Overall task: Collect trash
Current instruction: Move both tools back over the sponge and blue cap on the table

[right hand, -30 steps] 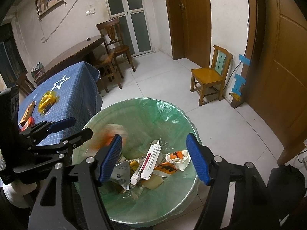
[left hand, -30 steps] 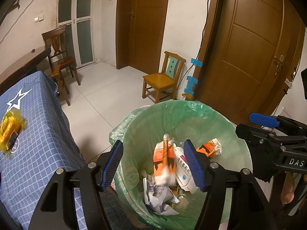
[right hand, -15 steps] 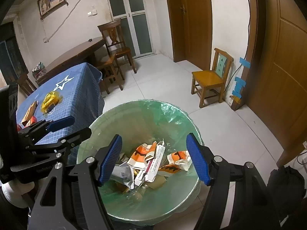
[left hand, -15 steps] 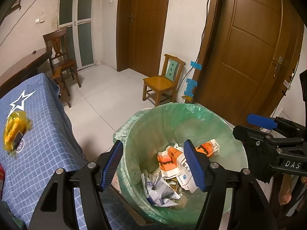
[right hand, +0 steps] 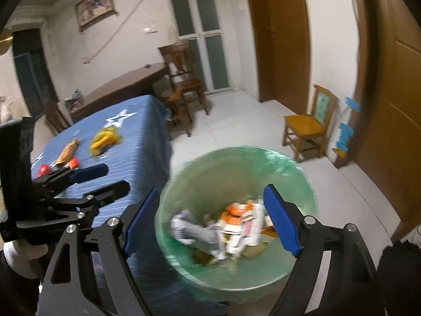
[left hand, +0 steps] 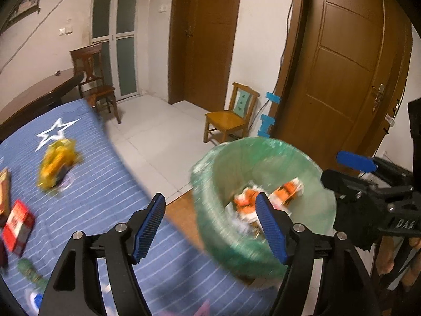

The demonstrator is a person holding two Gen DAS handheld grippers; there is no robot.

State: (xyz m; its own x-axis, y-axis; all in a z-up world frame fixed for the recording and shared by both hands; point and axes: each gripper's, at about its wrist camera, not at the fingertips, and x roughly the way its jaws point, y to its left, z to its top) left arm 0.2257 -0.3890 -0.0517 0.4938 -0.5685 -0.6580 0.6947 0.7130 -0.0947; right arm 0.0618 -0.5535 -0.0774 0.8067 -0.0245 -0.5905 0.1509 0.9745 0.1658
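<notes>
Green-lined trash bin [left hand: 263,205], right of centre, now holds the dropped cartons; my left gripper [left hand: 210,226] and right gripper [right hand: 210,221], jaws just widened, both empty, swing toward the blue table [left hand: 86,184].

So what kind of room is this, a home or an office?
Most likely a room in a home: wooden doors, a small wooden chair on a tiled floor, a framed picture and a blue tablecloth.

bin [right hand: 236,163] mouth: open | table edge [left hand: 126,163]: beside bin
</notes>
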